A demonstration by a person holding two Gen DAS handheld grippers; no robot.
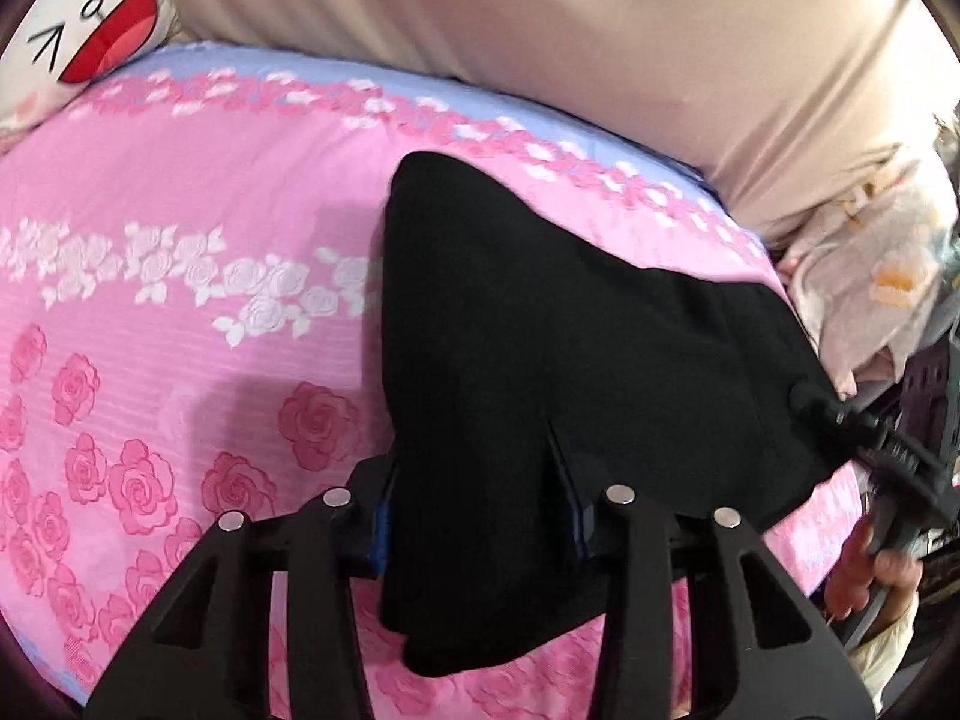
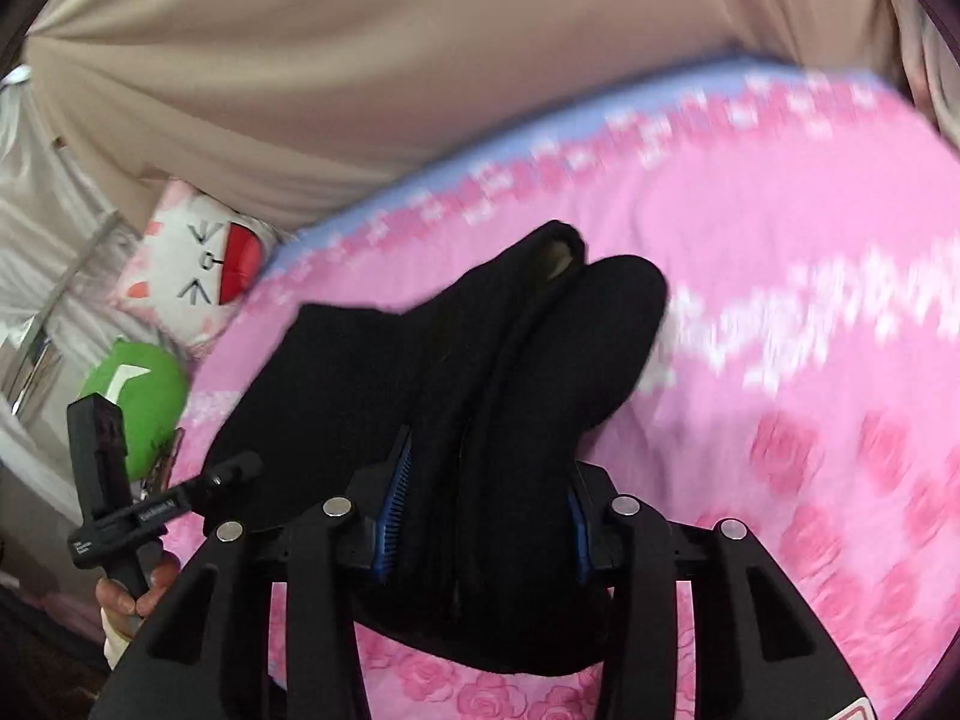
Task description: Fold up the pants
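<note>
The black pants [image 1: 540,324] lie folded on a pink rose-patterned bedspread [image 1: 180,228]. In the left wrist view my left gripper [image 1: 480,498] is shut on the near edge of the pants, with cloth bunched between the blue pads. In the right wrist view my right gripper [image 2: 486,516] is shut on a thick bundle of the black pants [image 2: 480,372], lifted a little off the bedspread [image 2: 780,300]. The right gripper also shows at the right edge of the left wrist view [image 1: 864,438], and the left gripper at the left edge of the right wrist view [image 2: 234,471].
A beige curtain [image 1: 540,30] hangs behind the bed. A white cartoon-face pillow [image 1: 90,18] lies at the head of the bed, and in the right wrist view a green plush [image 2: 141,396] lies beside that pillow [image 2: 198,276]. Floral bedding [image 1: 870,276] is piled at the right.
</note>
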